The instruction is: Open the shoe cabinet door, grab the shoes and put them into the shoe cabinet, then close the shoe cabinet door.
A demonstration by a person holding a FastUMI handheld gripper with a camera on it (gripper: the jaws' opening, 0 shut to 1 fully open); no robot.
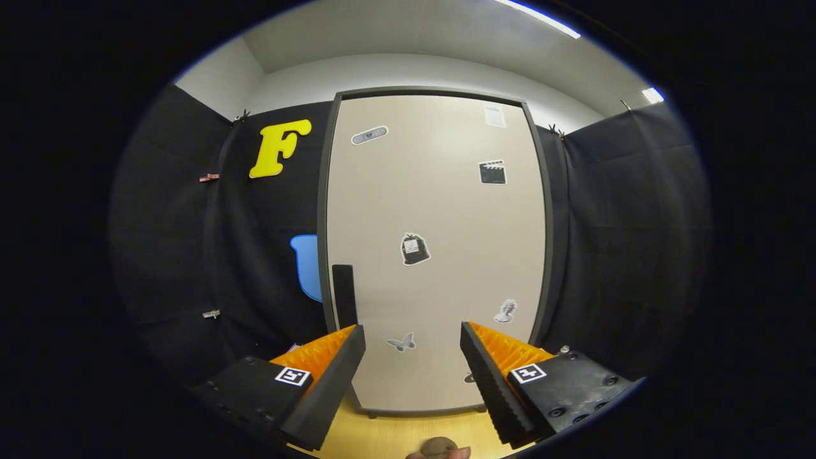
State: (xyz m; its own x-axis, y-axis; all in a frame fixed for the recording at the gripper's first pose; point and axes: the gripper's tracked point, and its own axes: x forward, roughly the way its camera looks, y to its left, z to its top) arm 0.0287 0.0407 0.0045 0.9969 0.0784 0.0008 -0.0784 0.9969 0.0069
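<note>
The tool (413, 347) is held released before the closed, stiff cabinet door (440, 210); its dark handle (344, 294), probably rigid, should be gripped.

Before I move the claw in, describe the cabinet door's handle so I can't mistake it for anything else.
Find the tall beige shoe cabinet door with a dark frame, standing shut against the black cloth wall. Near its left edge, low down, is a slim black upright bar handle, just beyond the left finger of the open claw. Unlike the small flat stickers scattered on the door, it is a plain, long vertical strip.
</note>
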